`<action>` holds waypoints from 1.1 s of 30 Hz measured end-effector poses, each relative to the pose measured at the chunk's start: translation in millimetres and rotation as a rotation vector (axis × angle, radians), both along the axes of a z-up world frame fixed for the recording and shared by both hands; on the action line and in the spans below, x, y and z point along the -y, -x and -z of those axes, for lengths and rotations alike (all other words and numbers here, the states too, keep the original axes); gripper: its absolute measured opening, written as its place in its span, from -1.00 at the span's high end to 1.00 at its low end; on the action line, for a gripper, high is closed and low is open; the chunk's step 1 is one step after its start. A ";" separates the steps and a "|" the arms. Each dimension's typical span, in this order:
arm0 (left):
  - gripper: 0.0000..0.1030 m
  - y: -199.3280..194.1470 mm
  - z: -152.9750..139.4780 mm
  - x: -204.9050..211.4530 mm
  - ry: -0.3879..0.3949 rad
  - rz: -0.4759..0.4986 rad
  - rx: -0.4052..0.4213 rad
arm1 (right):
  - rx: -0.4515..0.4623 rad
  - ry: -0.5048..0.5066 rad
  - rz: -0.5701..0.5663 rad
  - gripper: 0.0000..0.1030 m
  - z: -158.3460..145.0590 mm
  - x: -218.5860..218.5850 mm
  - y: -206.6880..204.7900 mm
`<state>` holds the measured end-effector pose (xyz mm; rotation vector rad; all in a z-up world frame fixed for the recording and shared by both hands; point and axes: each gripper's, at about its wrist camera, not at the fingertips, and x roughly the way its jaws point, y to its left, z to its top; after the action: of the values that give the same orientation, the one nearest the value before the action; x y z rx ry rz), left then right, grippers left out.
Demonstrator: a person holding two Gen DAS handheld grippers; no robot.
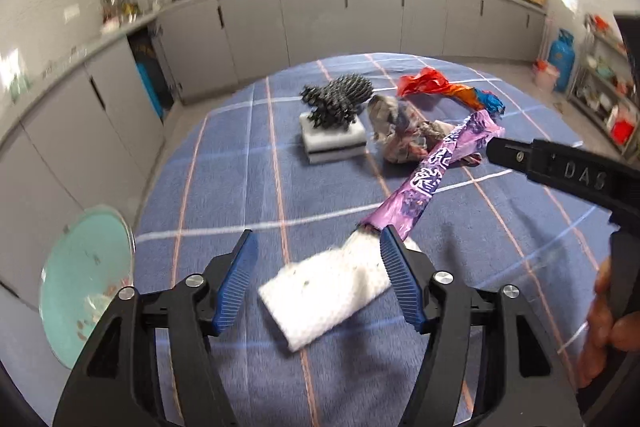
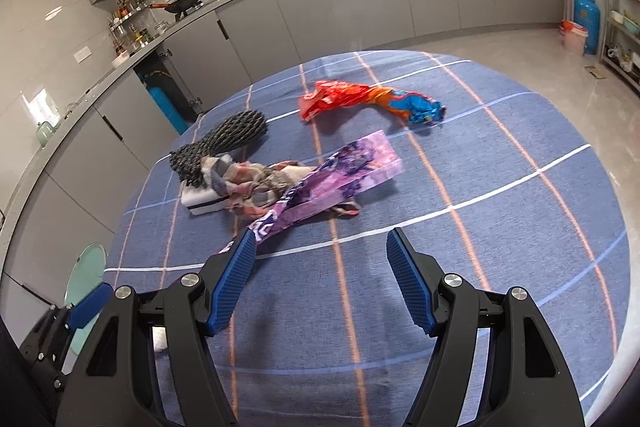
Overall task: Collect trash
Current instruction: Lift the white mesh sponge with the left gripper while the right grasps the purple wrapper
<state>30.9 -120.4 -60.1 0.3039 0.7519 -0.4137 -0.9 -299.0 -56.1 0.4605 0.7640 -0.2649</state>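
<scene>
On the blue checked tablecloth (image 1: 240, 187) lie a white folded tissue (image 1: 328, 291), a long purple wrapper (image 1: 436, 167), a crumpled patterned paper wad (image 1: 400, 131), a red-orange-blue wrapper (image 1: 444, 87) and a black foam net (image 1: 340, 99) on white sponges (image 1: 332, 139). My left gripper (image 1: 316, 251) is open just above the tissue, its jaws on either side of the tissue's far end. My right gripper (image 2: 322, 247) is open and empty, near the purple wrapper (image 2: 340, 179); its left fingertip (image 2: 244, 247) is at the wrapper's near end. The red wrapper (image 2: 360, 99) lies farther back.
A teal bin with a clear rim (image 1: 84, 279) stands off the table's left edge, also in the right wrist view (image 2: 86, 271). Grey kitchen cabinets (image 1: 320, 15) run behind. A blue gas cylinder (image 2: 586, 15) and shelves stand at the right.
</scene>
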 end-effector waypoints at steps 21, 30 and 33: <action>0.79 6.5 5.9 -30.2 0.021 0.045 -0.059 | -0.016 -0.136 -0.024 -0.31 12.1 -11.1 -29.5; 0.79 -0.7 -10.3 -68.2 0.080 -0.033 -0.036 | -0.045 -0.168 -0.061 -0.30 24.2 -34.0 -42.8; 0.79 -4.8 -18.9 -80.0 0.106 -0.062 -0.018 | -0.040 -0.128 -0.074 -0.30 20.2 -41.6 -43.1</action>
<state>35.6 -40.4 -41.2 0.1771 0.7519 -0.3968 42.3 -257.4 -76.3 0.5479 0.8381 -0.1569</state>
